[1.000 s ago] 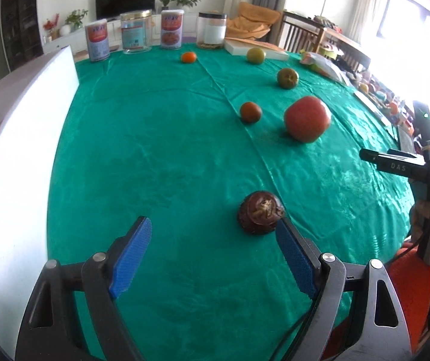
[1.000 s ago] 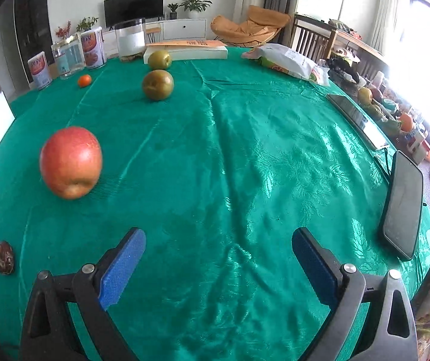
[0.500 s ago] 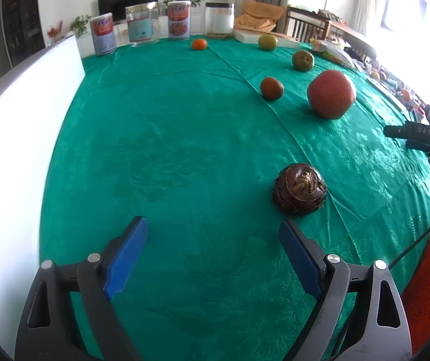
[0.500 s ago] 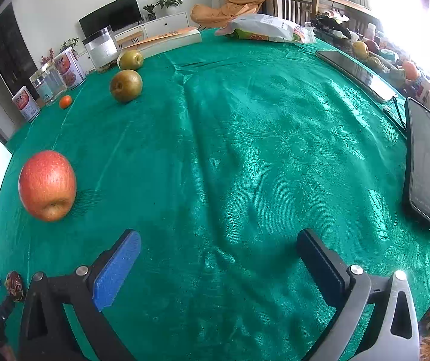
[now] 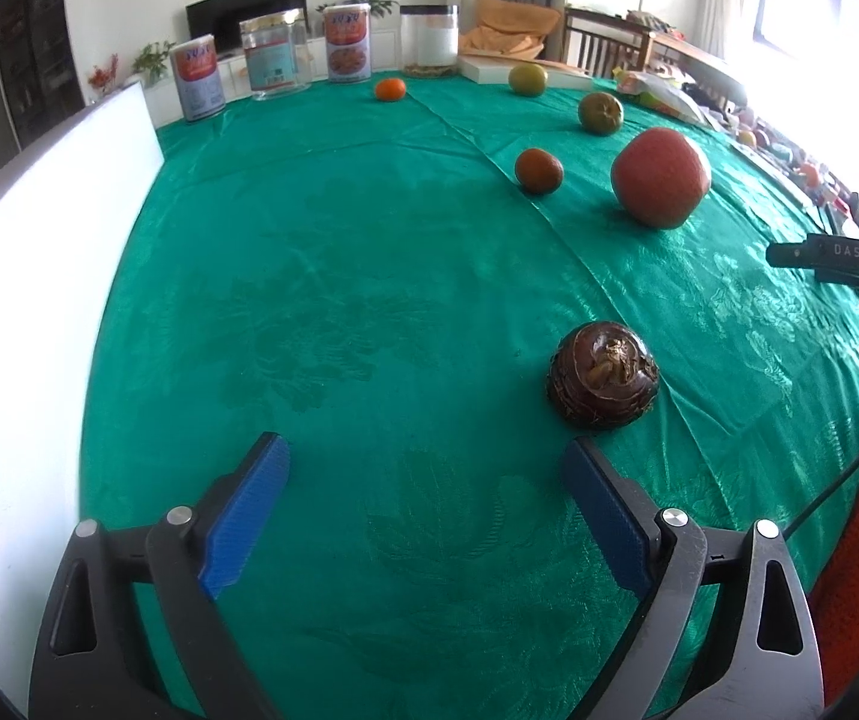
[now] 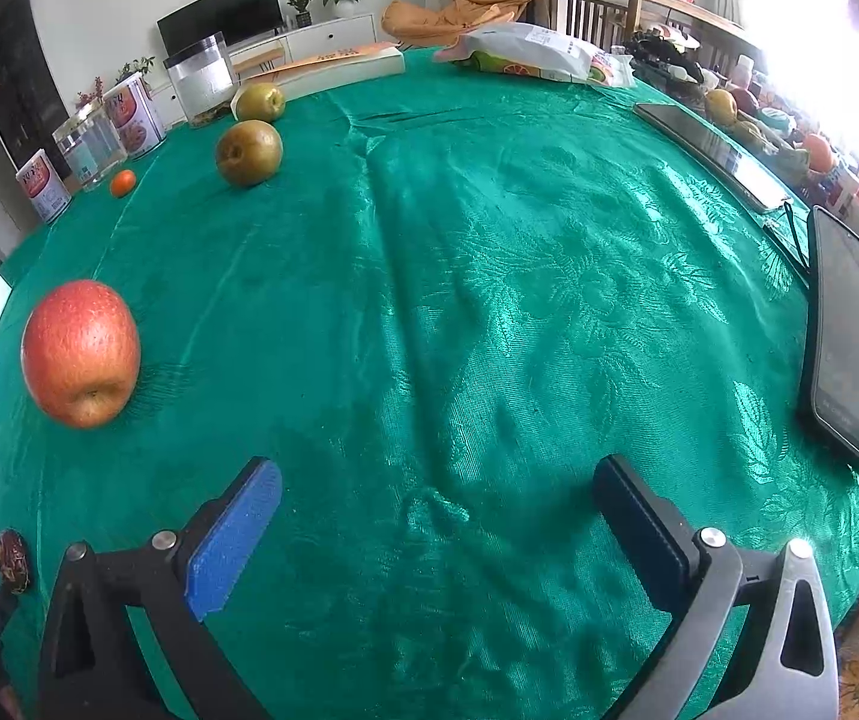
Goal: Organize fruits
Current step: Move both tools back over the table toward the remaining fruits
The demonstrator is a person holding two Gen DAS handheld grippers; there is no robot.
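The left gripper (image 5: 423,483) tilts downward, its jaws wide and just widened further, nothing between them. The right gripper (image 6: 438,507) angles down likewise, jaws spread and empty.

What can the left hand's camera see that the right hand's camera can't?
Only the left view shows the small dark orange fruit near the apple. Only the right view shows the phone and the snack bag. Both show the red apple, the brown bulb, the tiny orange and the green cloth.
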